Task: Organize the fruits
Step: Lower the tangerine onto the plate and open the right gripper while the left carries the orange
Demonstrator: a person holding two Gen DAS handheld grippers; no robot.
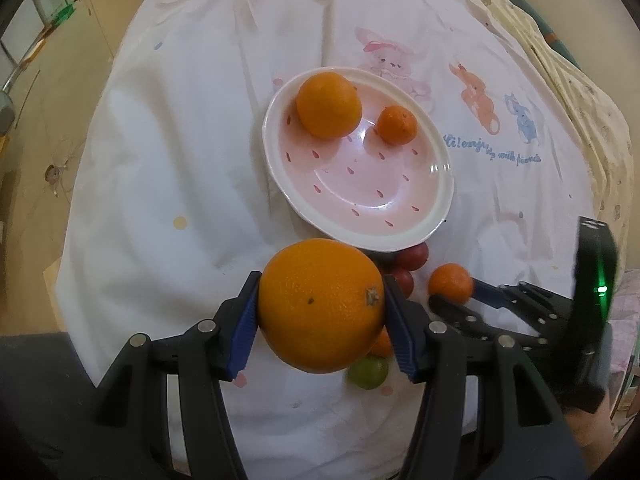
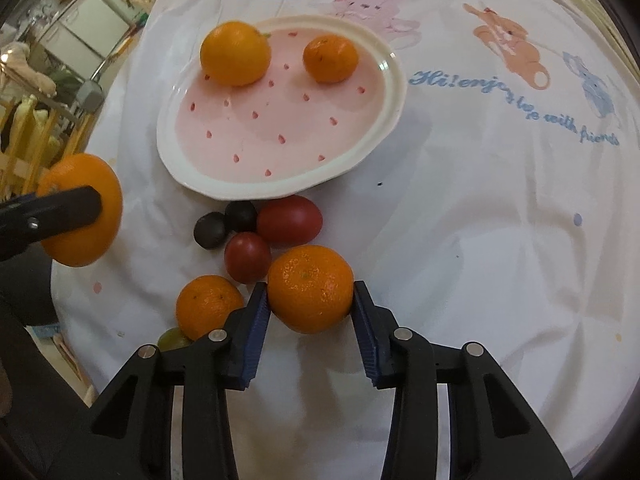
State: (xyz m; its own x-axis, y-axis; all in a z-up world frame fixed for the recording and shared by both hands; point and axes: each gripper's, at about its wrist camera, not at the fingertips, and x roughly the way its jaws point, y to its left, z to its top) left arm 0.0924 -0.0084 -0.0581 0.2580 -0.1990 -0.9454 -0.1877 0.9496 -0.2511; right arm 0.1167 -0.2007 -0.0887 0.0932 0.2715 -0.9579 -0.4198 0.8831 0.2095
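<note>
A: Where's your left gripper (image 1: 320, 312)?

B: Its blue pads pinch a big orange (image 1: 321, 306), held near the pink plate (image 1: 440, 200).

A: And the right gripper (image 2: 310, 304)?

B: Your jaws press both sides of a mandarin (image 2: 311, 288) on the white cloth (image 2: 480, 240), right of another mandarin (image 2: 208, 306), near two red tomatoes (image 2: 289, 221).

"Hi! enjoy… with friends" on tablecloth (image 2: 460, 208)

Left tongs (image 1: 320, 312): black arms, blue ribbed pads, bright orange fruit (image 1: 320, 306) between them. Right tongs (image 2: 310, 306): same colours, deeper-orange mandarin (image 2: 310, 288). Ahead of both: plate (image 2: 394, 92), cream rim, pink centre, dark-pink drop marks. Cloth (image 2: 460, 220) white, pastel rabbit print, blue script.
</note>
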